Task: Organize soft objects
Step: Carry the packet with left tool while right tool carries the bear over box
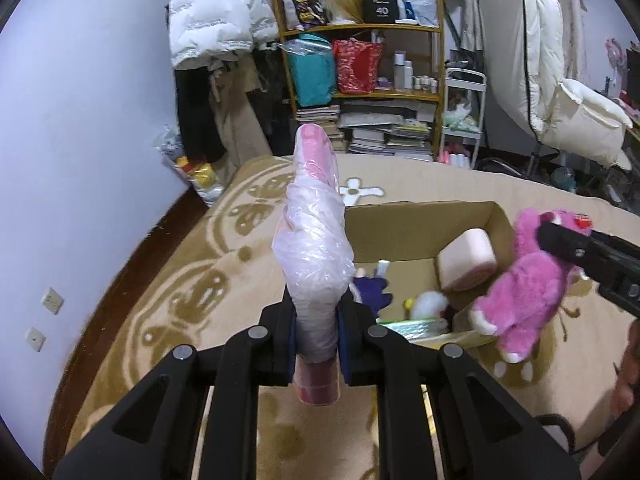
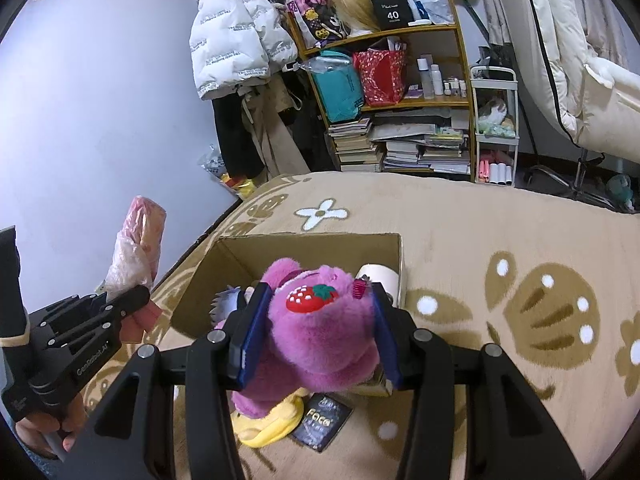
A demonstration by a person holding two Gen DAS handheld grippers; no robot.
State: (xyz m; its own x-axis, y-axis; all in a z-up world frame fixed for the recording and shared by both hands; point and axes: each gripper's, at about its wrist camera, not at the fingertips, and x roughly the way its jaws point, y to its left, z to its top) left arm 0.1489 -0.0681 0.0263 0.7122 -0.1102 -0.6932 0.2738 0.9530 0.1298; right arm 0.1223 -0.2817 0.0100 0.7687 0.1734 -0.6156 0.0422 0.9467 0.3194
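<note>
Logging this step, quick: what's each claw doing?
Left claw: closed on the pink roll in plastic wrap.
Right claw: closed on the pink plush bear.

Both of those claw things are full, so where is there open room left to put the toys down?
Open blanket lies beyond the cardboard box, toward the bookshelf, and right of the box. Inside the box, bare floor shows near its far wall; its near end is crowded with the foam roll and small toys.

Both wrist views look forward, slightly down, close over the cardboard box (image 1: 424, 220) — sharing shelf (image 2: 400, 32) and blanket (image 2: 500, 220).
</note>
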